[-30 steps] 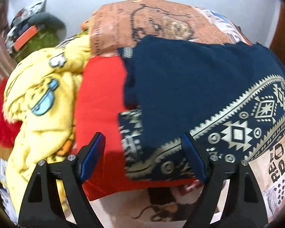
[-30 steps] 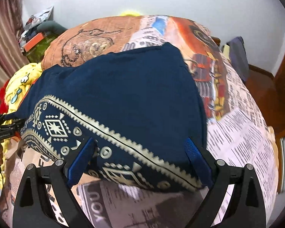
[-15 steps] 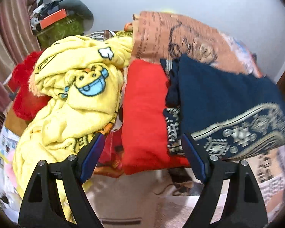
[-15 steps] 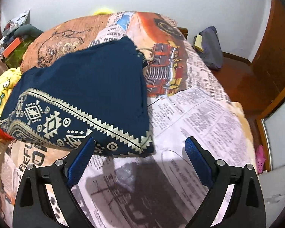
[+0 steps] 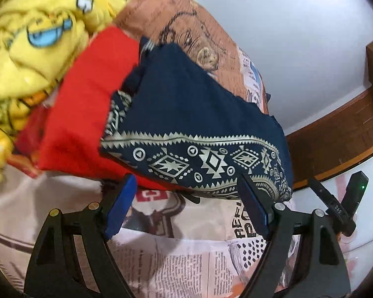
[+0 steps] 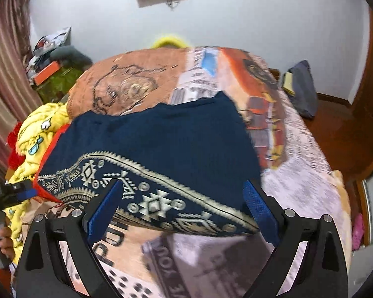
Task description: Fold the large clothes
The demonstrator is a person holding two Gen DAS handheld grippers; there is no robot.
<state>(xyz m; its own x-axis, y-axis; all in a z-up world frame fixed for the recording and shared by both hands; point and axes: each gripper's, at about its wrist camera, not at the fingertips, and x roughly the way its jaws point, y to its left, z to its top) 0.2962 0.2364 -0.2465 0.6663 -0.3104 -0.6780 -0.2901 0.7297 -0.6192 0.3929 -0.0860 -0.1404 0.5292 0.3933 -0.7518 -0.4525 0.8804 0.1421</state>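
Observation:
A folded navy garment with a cream geometric border (image 5: 194,114) (image 6: 159,146) lies on the printed bedspread (image 5: 161,260) (image 6: 298,173), partly on top of a folded red garment (image 5: 84,94). My left gripper (image 5: 186,206) is open and empty, just in front of the navy garment's border edge. My right gripper (image 6: 184,208) is open and empty, its tips over the same border from the other side. The right gripper also shows at the right edge of the left wrist view (image 5: 345,206); the left one shows at the left edge of the right wrist view (image 6: 15,193).
A crumpled yellow cartoon blanket (image 5: 29,39) (image 6: 34,139) is piled left of the red garment. Clutter and a green box (image 6: 54,74) stand by the curtain. A dark bag (image 6: 301,87) lies on the wooden floor at the right. A white wall is behind the bed.
Both grippers have moved back in toward the navy garment's border edge after pulling away. The left view has swung right, off the yellow blanket. Both grippers stay open.

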